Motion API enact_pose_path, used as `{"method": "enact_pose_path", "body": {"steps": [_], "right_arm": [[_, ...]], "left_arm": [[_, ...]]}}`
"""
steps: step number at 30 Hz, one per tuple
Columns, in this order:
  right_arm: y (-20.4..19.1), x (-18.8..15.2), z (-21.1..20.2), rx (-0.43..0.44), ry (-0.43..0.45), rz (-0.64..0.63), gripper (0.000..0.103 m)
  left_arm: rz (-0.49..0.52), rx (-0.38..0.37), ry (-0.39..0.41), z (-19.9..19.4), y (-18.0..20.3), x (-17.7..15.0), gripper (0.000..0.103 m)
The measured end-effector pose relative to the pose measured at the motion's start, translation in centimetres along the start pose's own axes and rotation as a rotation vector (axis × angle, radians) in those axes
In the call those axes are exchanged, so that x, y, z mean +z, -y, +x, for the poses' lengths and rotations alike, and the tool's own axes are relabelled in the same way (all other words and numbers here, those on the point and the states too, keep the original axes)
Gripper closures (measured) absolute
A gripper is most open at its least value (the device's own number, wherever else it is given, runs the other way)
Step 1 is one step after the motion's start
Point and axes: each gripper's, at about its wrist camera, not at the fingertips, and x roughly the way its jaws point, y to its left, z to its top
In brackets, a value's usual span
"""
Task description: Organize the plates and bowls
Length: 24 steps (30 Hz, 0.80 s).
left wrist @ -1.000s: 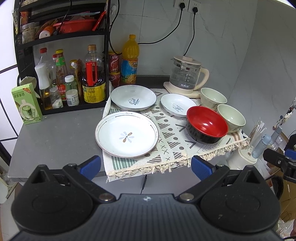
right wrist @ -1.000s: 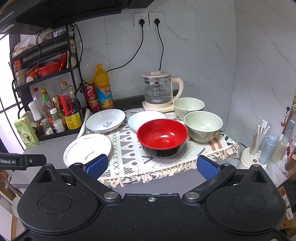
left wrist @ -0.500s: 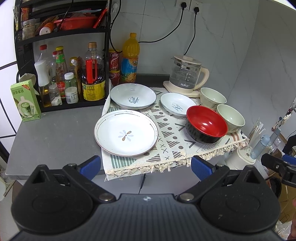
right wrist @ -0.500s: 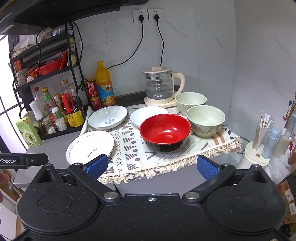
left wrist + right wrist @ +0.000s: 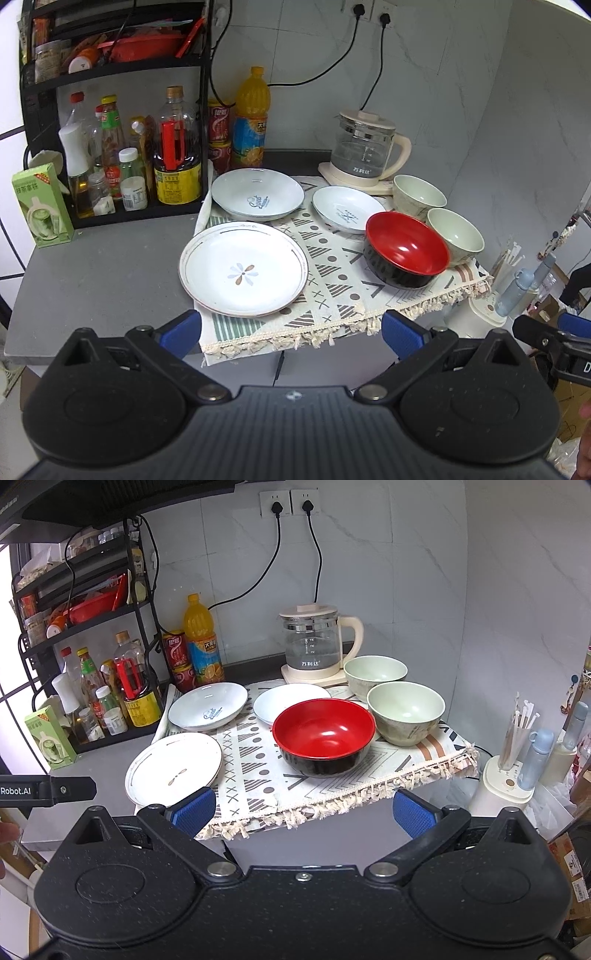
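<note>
A large white flower plate [image 5: 243, 268] [image 5: 173, 768] lies at the front left of a patterned cloth [image 5: 332, 273]. Behind it sit a white deep plate [image 5: 258, 197] [image 5: 208, 706] and a smaller white dish [image 5: 346, 214] [image 5: 288, 701]. A red and black bowl [image 5: 406, 254] [image 5: 324, 735] stands at the right, with two pale green bowls [image 5: 455, 230] [image 5: 418, 192] [image 5: 405, 712] [image 5: 375, 672] behind it. My left gripper [image 5: 291, 332] is open and empty, short of the counter edge in front of the flower plate. My right gripper [image 5: 303, 812] is open and empty, short of the cloth fringe before the red bowl.
A black rack [image 5: 110, 110] of bottles stands at the back left, with a green carton [image 5: 40, 206] beside it. An orange juice bottle [image 5: 251, 118] and a glass kettle [image 5: 364, 155] stand by the wall. A straw holder and blue bottle [image 5: 524, 746] sit right, off the counter.
Both grippers have drawn back and risen slightly, so the dishes look a little farther away. Nothing on the counter has moved.
</note>
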Motion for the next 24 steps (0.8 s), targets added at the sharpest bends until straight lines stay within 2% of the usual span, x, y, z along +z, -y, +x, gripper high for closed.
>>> {"method": "enact_pose_path", "body": {"steps": [15, 24], "right_arm": [[1.0, 0.1, 0.2, 0.021, 0.014, -0.011, 0.0], [2.6, 0.5, 1.0, 0.022, 0.0, -0.002, 0.0]], "left_arm": [[0.013, -0.009, -0.036, 0.5, 1.5, 0.0, 0.001], [-0.001, 0.017, -0.031, 1.6, 3.4, 1.0, 0.001]]}}
